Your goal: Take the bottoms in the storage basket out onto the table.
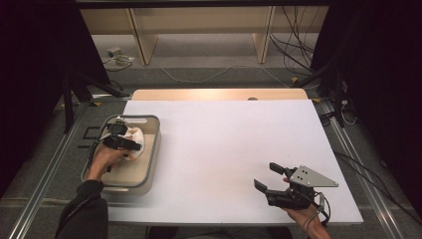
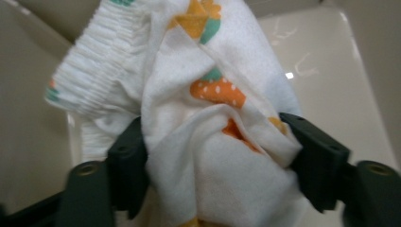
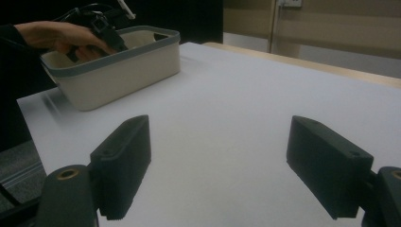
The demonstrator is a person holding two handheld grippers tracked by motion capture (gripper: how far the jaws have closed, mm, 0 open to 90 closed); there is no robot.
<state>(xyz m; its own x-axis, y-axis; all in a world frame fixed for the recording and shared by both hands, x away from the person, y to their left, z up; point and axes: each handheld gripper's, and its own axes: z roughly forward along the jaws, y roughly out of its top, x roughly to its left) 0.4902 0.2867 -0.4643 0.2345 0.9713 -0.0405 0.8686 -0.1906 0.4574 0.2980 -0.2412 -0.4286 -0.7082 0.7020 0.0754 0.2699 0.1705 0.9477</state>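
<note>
At left of the high view, our left gripper (image 2: 215, 156) pinches the cloth (image 2: 198, 94) inside the basket (image 1: 152, 149). We should lift slowly. Right gripper (image 3: 220, 165) fingers are spread over the counter (image 1: 224, 149).

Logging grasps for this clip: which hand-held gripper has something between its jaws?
The left hand-held gripper, in the basket, grips a printed white cloth. The right one is open over the table.

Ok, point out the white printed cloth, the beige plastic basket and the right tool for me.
white printed cloth (image 2: 213, 142), left gripper view, bunched fold between the jaws.
beige plastic basket (image 1: 154, 149), high view, grey right rim.
right tool (image 1: 271, 177), high view, gap between its open jaws.
</note>
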